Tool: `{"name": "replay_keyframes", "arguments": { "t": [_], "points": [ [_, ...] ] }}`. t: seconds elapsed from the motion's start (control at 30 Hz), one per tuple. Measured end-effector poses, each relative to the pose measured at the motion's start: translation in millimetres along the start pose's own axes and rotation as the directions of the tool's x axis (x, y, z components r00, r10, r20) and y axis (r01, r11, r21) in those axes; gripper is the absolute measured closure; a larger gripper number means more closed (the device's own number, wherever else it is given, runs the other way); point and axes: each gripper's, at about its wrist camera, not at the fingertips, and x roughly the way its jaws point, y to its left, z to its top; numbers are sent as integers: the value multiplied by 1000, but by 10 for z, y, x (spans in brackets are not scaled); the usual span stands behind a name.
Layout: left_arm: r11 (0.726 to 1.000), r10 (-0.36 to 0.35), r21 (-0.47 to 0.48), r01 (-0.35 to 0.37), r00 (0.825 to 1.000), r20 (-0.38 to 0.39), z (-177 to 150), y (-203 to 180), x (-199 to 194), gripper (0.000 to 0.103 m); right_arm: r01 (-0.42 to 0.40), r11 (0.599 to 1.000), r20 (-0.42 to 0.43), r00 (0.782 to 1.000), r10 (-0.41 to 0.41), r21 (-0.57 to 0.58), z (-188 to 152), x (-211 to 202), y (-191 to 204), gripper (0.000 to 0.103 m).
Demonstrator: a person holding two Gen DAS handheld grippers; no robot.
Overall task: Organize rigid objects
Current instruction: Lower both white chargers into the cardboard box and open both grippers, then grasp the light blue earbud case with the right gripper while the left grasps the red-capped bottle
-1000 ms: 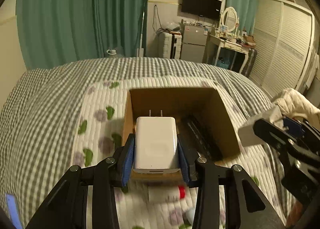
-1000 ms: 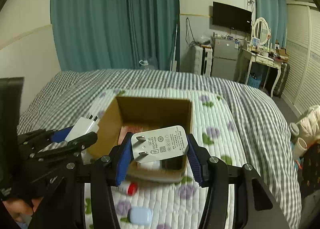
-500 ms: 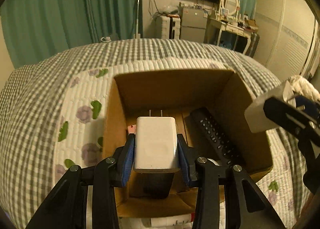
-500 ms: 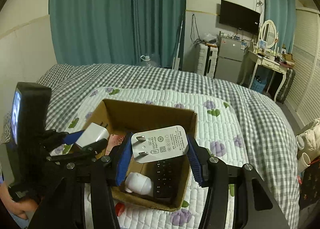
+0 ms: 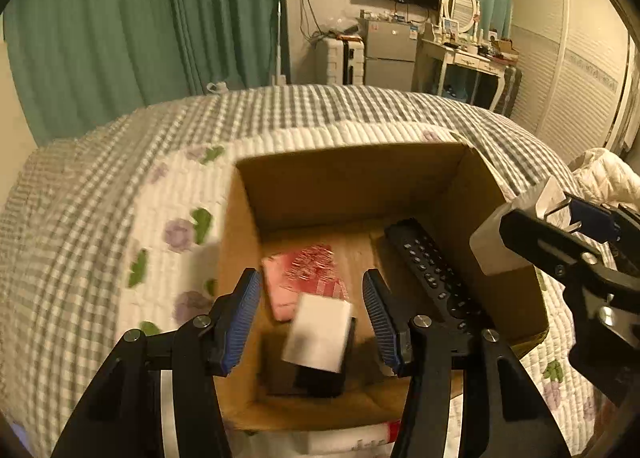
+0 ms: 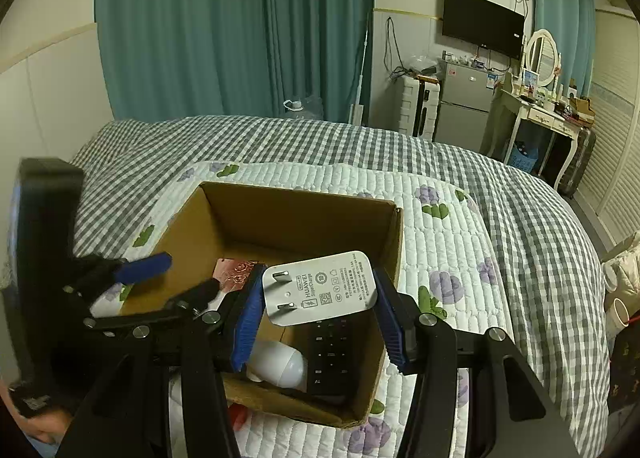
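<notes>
An open cardboard box sits on the quilted bed. My left gripper is open above it. A white charger is blurred and loose between the spread fingers, over a black block inside the box. The box also holds a pink-red packet and a black remote. My right gripper is shut on a grey-white Huawei charger, prongs facing me, over the box's near right part. A white rounded object lies in the box.
A white quilt with purple flowers covers the checked bedspread. A white tube with a red cap lies in front of the box. A white jacket is at the right. Curtains, fridge and dresser stand beyond the bed.
My left gripper opened and let go of the white charger, which now drops into the box. The right gripper still holds its charger and stays over the box.
</notes>
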Motion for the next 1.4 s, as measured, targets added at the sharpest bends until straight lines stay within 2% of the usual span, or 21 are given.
{"name": "replay_keyframes", "arguments": {
  "t": [0.13,0.3,0.43,0.6,0.7,0.87,0.97,1.03,1.2,1.3,1.37,1.4],
  "points": [
    [1000,26,-3,-26,999,22,25,182,-121,47,-6,1000,-12,1000,6,4,29,46,26,52],
    [999,41,-21,-40,998,47,7,383,-203,47,-18,1000,-67,998,19,8,3,308,130,52],
    [999,41,-33,-39,998,48,-46,466,-193,47,-28,999,-119,992,30,25,-37,558,208,52],
    [999,28,-25,-27,998,50,-80,489,-212,47,-35,996,-131,990,45,78,-35,652,226,50],
    [999,26,-25,-24,998,58,-89,485,-332,47,-36,996,-96,994,44,82,33,508,220,41],
    [999,33,-25,-31,996,86,-118,462,-663,47,-14,998,-40,999,16,63,188,4,194,39],
    [1000,17,-28,-14,994,105,-197,427,-906,46,12,999,-14,1000,-11,48,203,-335,188,34],
    [1000,11,-29,-7,994,111,-271,389,-1046,42,22,999,-1,1000,-22,47,149,-560,185,34],
    [999,-11,-43,16,992,126,-530,305,-1308,42,59,997,-2,998,-59,50,-85,-950,197,34],
    [999,-29,-36,33,992,122,-705,252,-1351,42,41,997,-12,999,-41,70,-283,-1052,194,33],
    [1000,-12,-24,15,994,113,-836,209,-1328,42,32,994,-32,999,-29,109,-485,-1067,177,31],
    [1000,-7,-26,10,994,112,-905,209,-1304,39,34,992,-38,999,-29,118,-567,-1064,182,24]
  ]
}}
